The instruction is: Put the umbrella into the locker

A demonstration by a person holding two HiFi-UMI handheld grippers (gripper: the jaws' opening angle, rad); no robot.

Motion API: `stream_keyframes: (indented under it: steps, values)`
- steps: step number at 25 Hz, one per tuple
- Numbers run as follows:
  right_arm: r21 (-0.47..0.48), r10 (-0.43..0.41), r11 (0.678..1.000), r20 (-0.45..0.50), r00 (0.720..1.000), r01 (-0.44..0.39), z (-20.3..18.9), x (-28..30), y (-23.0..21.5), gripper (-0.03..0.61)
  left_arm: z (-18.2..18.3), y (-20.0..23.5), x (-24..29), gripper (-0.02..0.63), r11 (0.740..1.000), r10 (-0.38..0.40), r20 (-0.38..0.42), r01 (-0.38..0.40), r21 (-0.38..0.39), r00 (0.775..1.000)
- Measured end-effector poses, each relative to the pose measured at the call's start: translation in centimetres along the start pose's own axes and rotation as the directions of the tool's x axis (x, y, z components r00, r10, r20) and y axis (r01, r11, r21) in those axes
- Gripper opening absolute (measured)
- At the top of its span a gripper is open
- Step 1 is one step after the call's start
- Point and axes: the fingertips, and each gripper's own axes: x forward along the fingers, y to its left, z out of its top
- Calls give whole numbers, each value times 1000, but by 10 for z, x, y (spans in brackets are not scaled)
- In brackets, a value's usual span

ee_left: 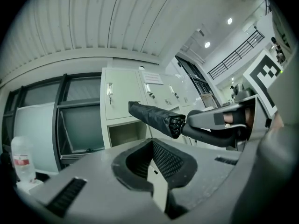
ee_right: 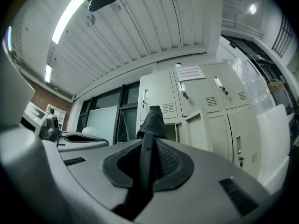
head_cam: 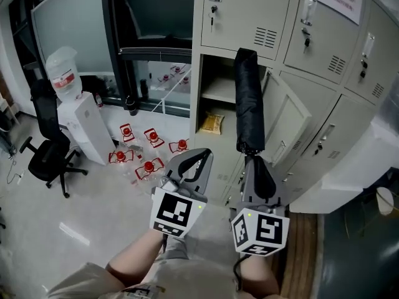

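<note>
A black folded umbrella [head_cam: 249, 98] stands upright in front of the grey lockers, its top level with the open compartment [head_cam: 218, 89]. My right gripper [head_cam: 253, 159] is shut on the umbrella's handle end; in the right gripper view the umbrella [ee_right: 152, 120] rises from between the pads toward the lockers. My left gripper [head_cam: 201, 156] hangs to the left of it, jaws together and holding nothing. The left gripper view shows my left gripper [ee_left: 154, 168] below the umbrella [ee_left: 152, 115], which reaches across toward the open compartment [ee_left: 124, 133].
The compartment's door [head_cam: 288, 118] hangs open to the right of the umbrella. A yellow packet [head_cam: 212, 123] lies on the shelf below. Several red-capped bottles [head_cam: 147, 149] lie on the floor at left, beyond them a water dispenser [head_cam: 84, 120] and a black chair [head_cam: 48, 149].
</note>
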Motion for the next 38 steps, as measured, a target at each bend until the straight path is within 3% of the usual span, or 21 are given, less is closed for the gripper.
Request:
stream_keyframes:
  steps: [8,17,38]
  values:
    - [3,-17,1000,-131,991,18,-54,57,-6,43,-47,26,44,8,999,-38,-72,36,-27,997]
    - [-2,-43,999,-207,977,44,-82,118,-14,43,-75,61,98,8,996,-73,-99,67,-60,992]
    - [-28,-149,989,-284,947,147,-116,286,-22,43,-95,159,227,8,976,-189,-35,184,-120,981]
